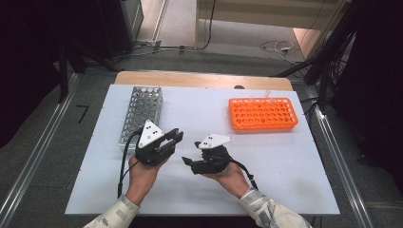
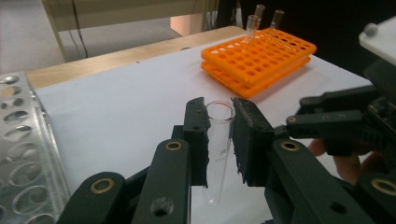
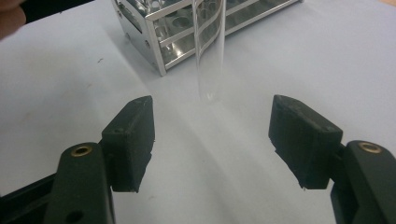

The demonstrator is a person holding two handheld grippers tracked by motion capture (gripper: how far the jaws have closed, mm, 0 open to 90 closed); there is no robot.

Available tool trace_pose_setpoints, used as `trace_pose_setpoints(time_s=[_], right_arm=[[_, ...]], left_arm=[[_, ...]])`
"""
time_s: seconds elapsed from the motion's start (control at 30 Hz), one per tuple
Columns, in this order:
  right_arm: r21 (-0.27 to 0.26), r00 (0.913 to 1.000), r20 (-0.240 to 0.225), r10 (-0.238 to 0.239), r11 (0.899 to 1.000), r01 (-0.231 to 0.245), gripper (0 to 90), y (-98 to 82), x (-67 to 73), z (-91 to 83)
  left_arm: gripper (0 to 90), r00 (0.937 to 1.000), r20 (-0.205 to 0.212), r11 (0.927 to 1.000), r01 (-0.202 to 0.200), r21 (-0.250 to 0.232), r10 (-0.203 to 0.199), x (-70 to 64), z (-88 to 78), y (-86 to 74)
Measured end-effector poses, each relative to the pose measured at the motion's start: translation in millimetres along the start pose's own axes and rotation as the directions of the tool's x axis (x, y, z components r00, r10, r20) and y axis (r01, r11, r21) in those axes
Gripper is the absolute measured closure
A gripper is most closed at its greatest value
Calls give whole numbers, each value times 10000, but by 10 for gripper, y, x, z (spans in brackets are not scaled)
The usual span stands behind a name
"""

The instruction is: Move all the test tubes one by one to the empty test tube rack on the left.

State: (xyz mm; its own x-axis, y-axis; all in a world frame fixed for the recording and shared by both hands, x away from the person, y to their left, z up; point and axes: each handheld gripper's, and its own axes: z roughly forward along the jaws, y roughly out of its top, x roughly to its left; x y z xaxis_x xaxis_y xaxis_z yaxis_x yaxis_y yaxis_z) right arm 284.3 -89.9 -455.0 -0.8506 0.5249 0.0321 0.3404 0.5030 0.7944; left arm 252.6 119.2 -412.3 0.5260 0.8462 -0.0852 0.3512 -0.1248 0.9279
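Left gripper clamped on glass tube, upright, above table near metal rack. Right gripper jaws apart, tube just beyond them, not touched. Step: handover done, left carries tube. Next, likely: align over rack hole, lower straight.

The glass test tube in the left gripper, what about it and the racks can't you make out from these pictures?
- Test tube: printed marks too small to read in the left gripper view; its foot blurs behind the jaws.
- Same tube, right gripper view: top cut off by the upper edge.
- Orange rack: its tubes too faint to count in the high view.
- Metal rack: cut off by the left edge, left gripper view.
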Motion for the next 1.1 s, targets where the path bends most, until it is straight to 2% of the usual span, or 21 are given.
trace_pose_setpoints(time_s=[0.2,0.4,0.63,0.7,0.93,1.1], right_arm=[[-10,9998,148,102,9999,-102,293,1,-34,-24],[-15,9996,185,193,9998,-193,294,0,-60,-41],[-6,9997,198,155,9999,-155,295,0,-55,-44],[7,9996,204,176,9998,-177,295,-1,-57,-45],[-29,9997,212,135,9999,-134,296,-1,-62,-52],[-37,9996,232,171,9998,-171,296,-2,-72,-61]], left_arm=[[757,9984,-409,9991,377,-208,-385,188,-45,98],[757,9942,-790,9960,688,-572,-732,369,-138,221],[757,9870,-1378,9955,761,-558,-831,519,-179,220],[757,9848,-1479,9948,835,-589,-914,551,-190,210],[757,9794,-1828,9961,797,-380,-853,605,-214,146],[757,9766,-1989,9964,742,-421,-812,629,-271,142]])
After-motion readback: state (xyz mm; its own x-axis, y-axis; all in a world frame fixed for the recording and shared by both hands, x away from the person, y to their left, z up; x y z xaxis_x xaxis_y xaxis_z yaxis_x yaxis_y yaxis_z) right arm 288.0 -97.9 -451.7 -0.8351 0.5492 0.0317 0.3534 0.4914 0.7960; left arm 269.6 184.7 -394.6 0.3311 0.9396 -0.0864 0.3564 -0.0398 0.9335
